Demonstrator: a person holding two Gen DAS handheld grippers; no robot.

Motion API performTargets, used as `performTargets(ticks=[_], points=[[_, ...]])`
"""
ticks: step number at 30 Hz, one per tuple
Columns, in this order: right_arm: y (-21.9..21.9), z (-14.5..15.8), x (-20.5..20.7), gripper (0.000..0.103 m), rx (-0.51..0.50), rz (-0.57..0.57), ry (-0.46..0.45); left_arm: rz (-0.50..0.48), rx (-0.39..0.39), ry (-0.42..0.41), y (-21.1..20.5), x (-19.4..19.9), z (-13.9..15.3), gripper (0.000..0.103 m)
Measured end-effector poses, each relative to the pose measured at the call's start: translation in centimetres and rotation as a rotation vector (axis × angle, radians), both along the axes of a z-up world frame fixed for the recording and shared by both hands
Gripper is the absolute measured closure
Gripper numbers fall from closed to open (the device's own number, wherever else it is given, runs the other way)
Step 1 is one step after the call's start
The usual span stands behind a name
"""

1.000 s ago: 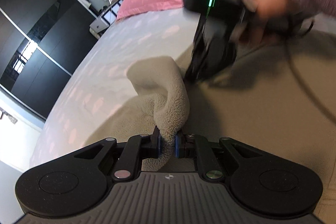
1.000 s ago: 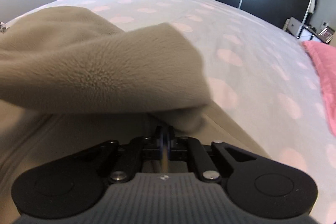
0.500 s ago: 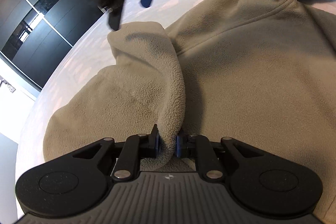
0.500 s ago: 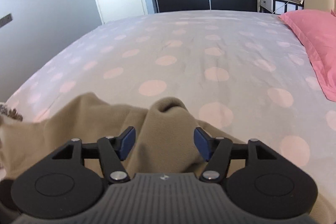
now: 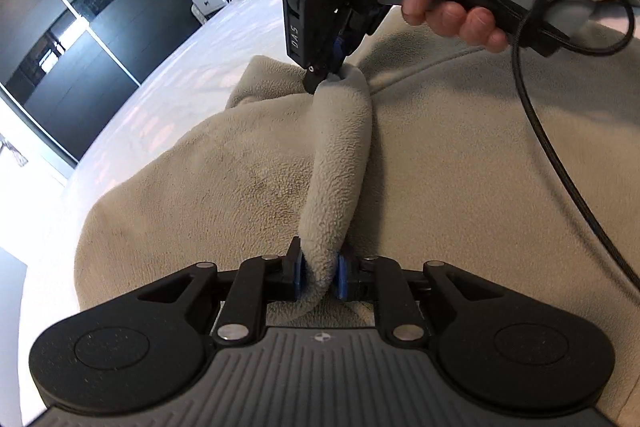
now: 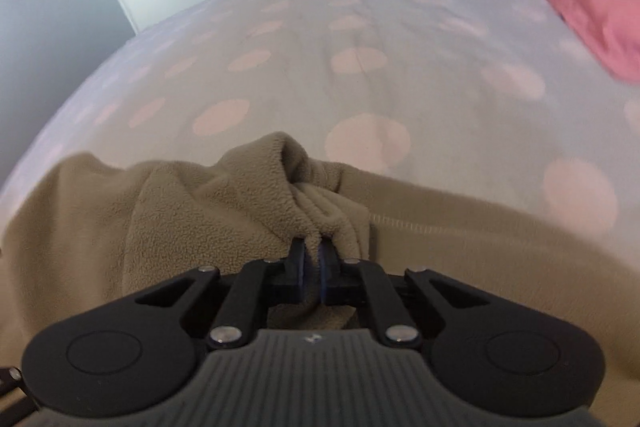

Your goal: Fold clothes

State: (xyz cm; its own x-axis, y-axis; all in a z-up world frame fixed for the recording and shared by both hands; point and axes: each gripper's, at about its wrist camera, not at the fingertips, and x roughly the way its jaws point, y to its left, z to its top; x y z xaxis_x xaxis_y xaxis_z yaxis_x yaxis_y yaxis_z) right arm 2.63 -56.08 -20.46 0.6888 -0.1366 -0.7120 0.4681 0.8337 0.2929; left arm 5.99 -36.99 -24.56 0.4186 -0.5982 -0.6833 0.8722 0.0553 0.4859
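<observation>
Left wrist view shows both grippers, left gripper and right gripper, clamped on one fleece garment ridge; right's jaws just closed, so lift evenly, keeping it taut

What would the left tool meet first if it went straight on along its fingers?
Probably more of the beige fleece garment: the raised fold it grips runs ahead to the right tool, which pinches the far end. Depth is unclear, but fleece comes first.
</observation>
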Motion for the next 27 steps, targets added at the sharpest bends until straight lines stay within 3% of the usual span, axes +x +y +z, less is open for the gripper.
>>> performTargets(ticks=[3, 5, 6, 8, 13, 16, 18, 23, 26, 27], points=[[0.7, 1.4, 0.1, 0.091, -0.026, 0.017, 0.007, -0.019, -0.002, -0.011, 1.4, -0.1, 0.9, 0.077], [1.8, 3.1, -0.3, 0.085, -0.074, 0.039, -0.017, -0.038, -0.027, -0.018, 3.1, 0.0, 1.5, 0.055], [2.3, 4.0, -0.6, 0.076, -0.097, 0.049, -0.035, -0.048, -0.034, -0.031, 4.0, 0.1, 2.0, 0.051], [3.6, 5.8, -1.2, 0.068, -0.120, 0.079, -0.072, -0.086, -0.006, -0.057, 5.5, 0.3, 2.8, 0.047], [8.9, 7.5, -1.4, 0.069, -0.111, 0.251, -0.104, -0.069, 0.098, -0.066, 8.4, 3.3, 3.7, 0.052], [13.0, 7.5, -0.9, 0.068, -0.132, 0.372, -0.095, -0.025, 0.103, -0.079, 9.0, 5.5, 3.5, 0.061], [15.5, 7.4, -0.4, 0.057, -0.163, 0.447, -0.086, -0.001, 0.099, -0.085, 9.2, 6.9, 3.3, 0.063], [21.0, 6.3, 1.0, 0.040, -0.321, 0.598, -0.052, 0.058, 0.049, -0.011, 8.6, 10.3, 2.7, 0.074], [23.5, 5.1, 1.5, 0.039, -0.483, 0.644, 0.004, 0.074, 0.010, 0.037, 8.5, 11.4, 2.7, 0.081], [23.9, 4.7, 1.6, 0.043, -0.528, 0.646, 0.021, 0.065, -0.013, 0.075, 8.8, 11.7, 3.0, 0.082]])
